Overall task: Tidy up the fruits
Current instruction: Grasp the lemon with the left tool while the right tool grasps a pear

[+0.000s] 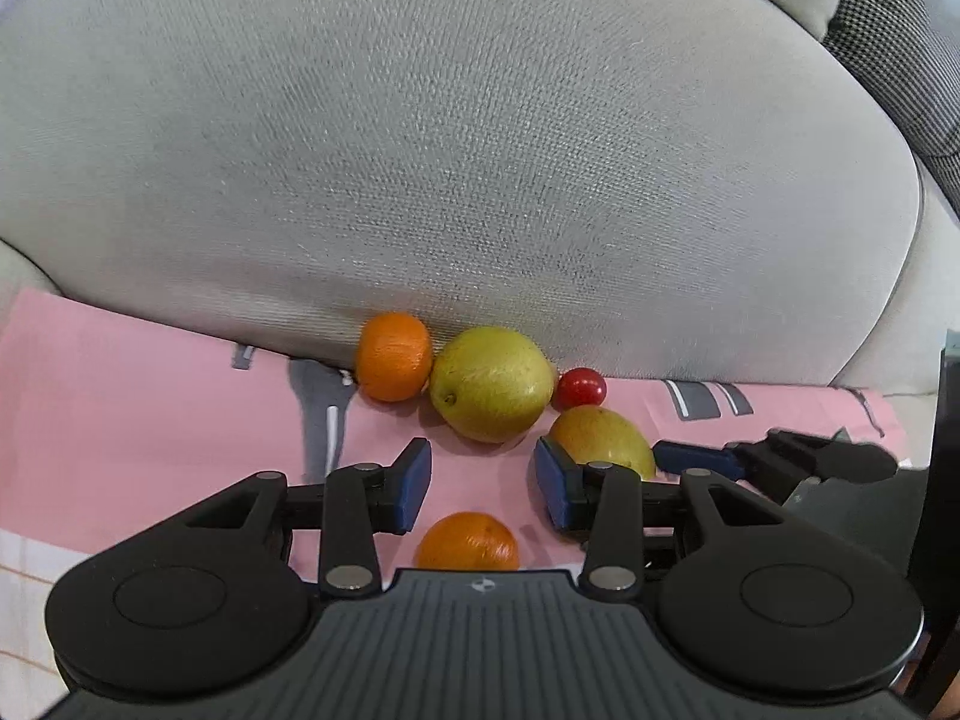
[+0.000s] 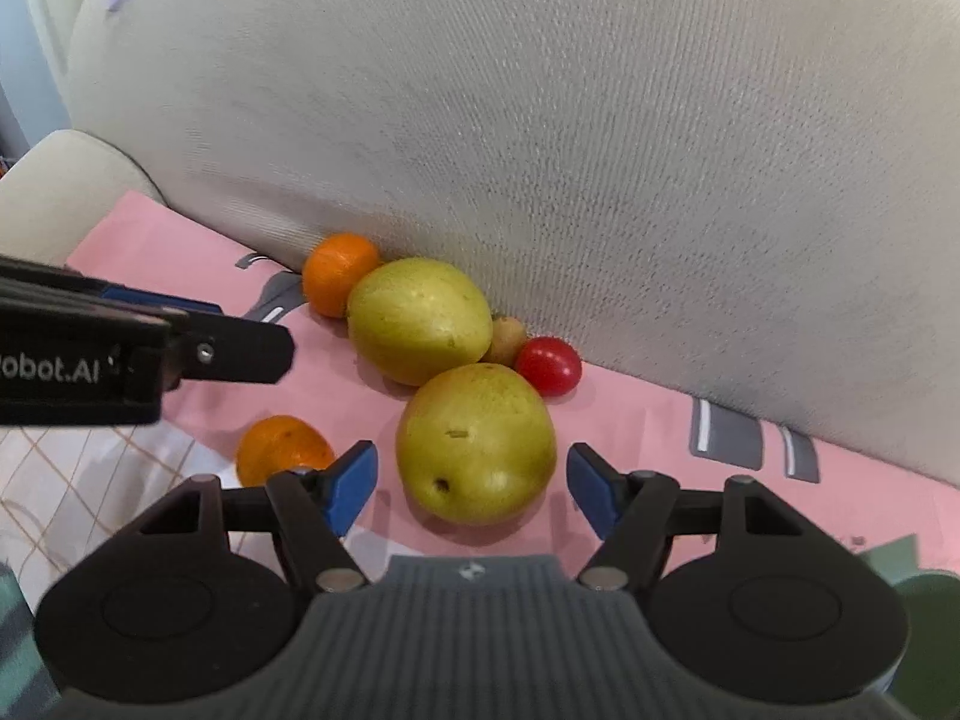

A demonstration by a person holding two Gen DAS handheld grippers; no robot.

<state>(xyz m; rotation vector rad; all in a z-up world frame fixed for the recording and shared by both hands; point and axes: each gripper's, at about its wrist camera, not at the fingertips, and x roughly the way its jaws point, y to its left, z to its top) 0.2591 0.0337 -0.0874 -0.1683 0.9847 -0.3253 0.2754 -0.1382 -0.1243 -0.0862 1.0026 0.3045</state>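
Observation:
Several fruits lie on a pink cloth (image 2: 630,414) against a sofa cushion. My right gripper (image 2: 474,489) is open with its blue pads either side of the near yellow-green pear (image 2: 477,444), a gap showing on both sides. Behind that pear are a second pear (image 2: 420,321), an orange (image 2: 339,273), a small brown kiwi (image 2: 507,339) and a red tomato (image 2: 549,365). My left gripper (image 1: 483,480) is open too, and a near orange (image 1: 468,542) lies low between its fingers, untouched. The right gripper (image 1: 768,456) shows beside the near pear (image 1: 600,441).
A large grey cushion (image 1: 480,150) backs the fruit closely. A white cloth with a grid pattern (image 2: 78,480) lies at the left. A green object (image 2: 924,600) sits at the lower right, and a dark object (image 1: 945,420) stands at the right edge.

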